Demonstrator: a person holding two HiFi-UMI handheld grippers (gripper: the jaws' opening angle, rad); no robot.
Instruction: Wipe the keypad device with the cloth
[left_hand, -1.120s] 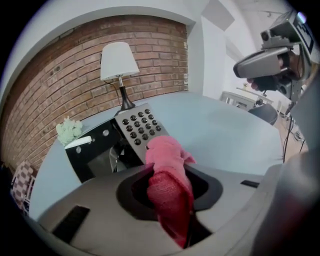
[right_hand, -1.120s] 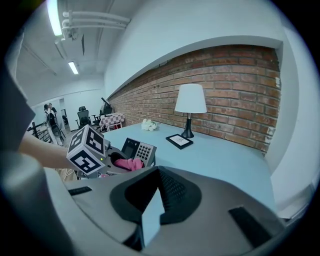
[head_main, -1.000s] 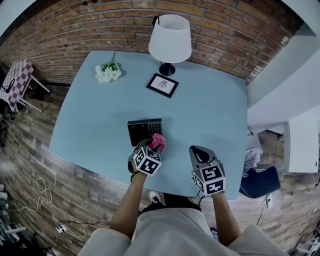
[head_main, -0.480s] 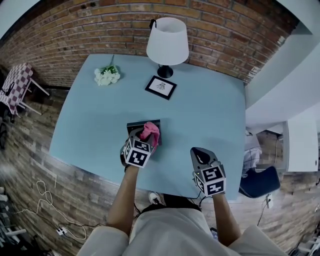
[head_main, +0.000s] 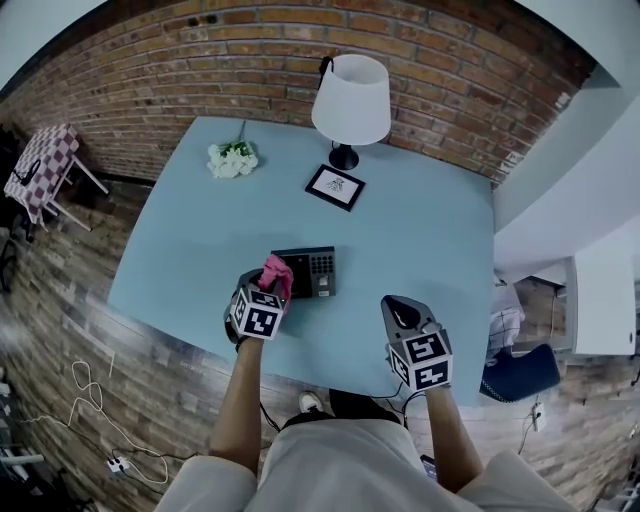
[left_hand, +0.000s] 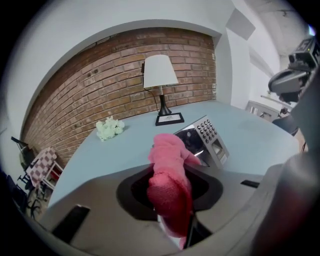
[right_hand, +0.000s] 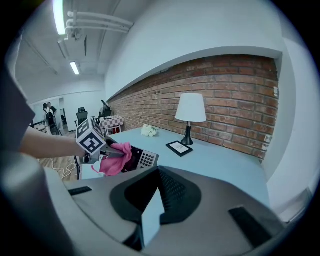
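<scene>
Two grippers: your left gripper (head_main: 262, 298) clamps the pink cloth (head_main: 276, 271) over the 9 o'clock end of the keypad device (head_main: 318, 271), toward 6 o'clock on the blue table (head_main: 420, 230). Your right gripper (head_main: 405, 315), jaws together and empty, hovers at the device's 4 o'clock.

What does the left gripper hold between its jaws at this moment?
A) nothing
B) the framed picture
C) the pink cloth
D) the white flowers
C. In the left gripper view, the left gripper has its jaws closed on the pink cloth, which it holds at the left end of the keypad device.
</scene>
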